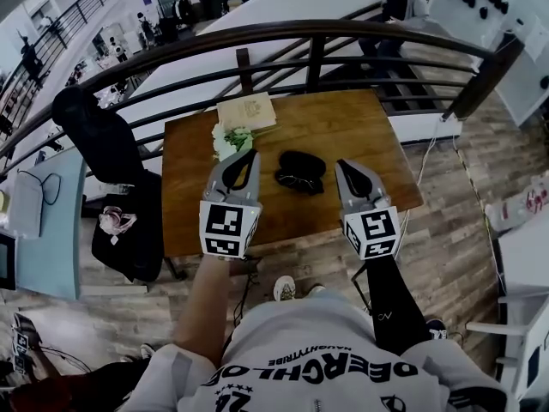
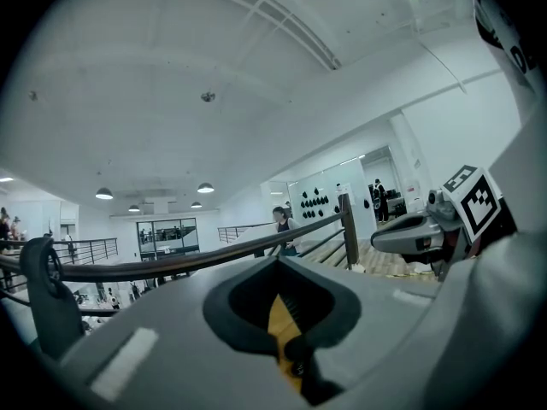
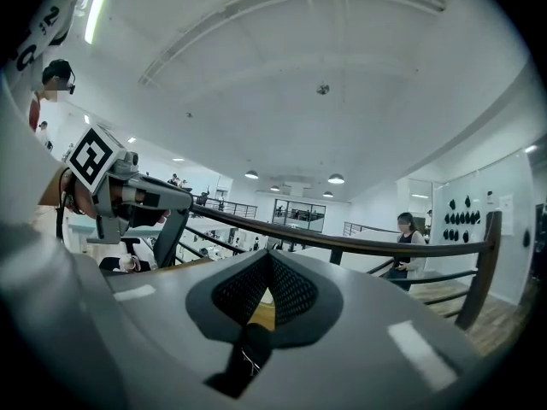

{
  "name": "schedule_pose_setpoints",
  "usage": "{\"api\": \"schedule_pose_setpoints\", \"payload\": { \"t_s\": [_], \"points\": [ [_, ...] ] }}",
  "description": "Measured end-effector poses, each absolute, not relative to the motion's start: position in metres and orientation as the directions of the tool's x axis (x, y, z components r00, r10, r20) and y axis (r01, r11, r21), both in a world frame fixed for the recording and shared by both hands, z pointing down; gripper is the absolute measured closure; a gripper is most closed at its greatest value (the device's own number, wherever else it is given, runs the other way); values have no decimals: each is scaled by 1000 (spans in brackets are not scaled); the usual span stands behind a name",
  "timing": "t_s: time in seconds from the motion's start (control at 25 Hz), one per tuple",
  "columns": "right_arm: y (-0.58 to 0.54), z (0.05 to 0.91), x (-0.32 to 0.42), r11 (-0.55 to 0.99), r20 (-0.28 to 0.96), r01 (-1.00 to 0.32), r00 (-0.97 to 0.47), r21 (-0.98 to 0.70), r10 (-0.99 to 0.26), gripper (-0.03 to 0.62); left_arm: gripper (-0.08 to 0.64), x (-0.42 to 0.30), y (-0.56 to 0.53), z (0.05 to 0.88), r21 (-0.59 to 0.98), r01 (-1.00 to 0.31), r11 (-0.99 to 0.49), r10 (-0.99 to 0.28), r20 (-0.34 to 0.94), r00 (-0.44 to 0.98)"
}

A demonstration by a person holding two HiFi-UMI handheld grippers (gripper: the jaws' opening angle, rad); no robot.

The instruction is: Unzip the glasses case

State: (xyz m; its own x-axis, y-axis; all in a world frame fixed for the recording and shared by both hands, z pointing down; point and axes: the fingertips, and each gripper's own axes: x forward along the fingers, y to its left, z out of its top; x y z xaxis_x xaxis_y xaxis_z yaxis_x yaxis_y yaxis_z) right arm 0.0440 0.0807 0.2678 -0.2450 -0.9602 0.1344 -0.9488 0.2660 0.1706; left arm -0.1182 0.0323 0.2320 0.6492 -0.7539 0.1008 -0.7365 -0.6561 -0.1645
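**Black glasses case lies between two closed grippers**

The glasses case [image 1: 300, 172] sits near the middle of the wooden table [image 1: 347, 125]. In the head view it is directly between the two grippers. Its long axis runs roughly left to right across the table, parallel to the near edge, with the right end a little farther from the person.

The case is black and oval with rounded ends. It seems to show two dark lobes, one behind the other, as if the halves were parted. At this size I can't be sure of that, and the zipper can't be made out.

The left gripper [image 1: 250, 154] is just left of the case and clear of it. Its jaws meet at the tips with nothing between them, and only tabletop shows through the hollow behind. The right gripper [image 1: 341, 165] is just right of the case, also apart from it. Its jaws are likewise pressed together and empty. Both point away from the person, towards the railing [image 1: 283, 33].

Behind the case, a tan booklet [image 1: 247, 112] and a small bunch of white flowers [image 1: 230, 141] lie towards the far left of the table.
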Motion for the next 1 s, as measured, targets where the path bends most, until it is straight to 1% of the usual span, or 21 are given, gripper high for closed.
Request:
{"api": "schedule_pose_setpoints", "payload": {
  "t_s": [0.68,1.0],
  "points": [
    [83,264,27,258,126,-947,-237,192,-963,563,555,-123,33,231,-159,-718,-677,-734,87,673],
    [78,267,28,258,136,-948,-235,187,-962,563,555,-119,28,237,-156,-712,-685,-728,99,679]
  ]
}}
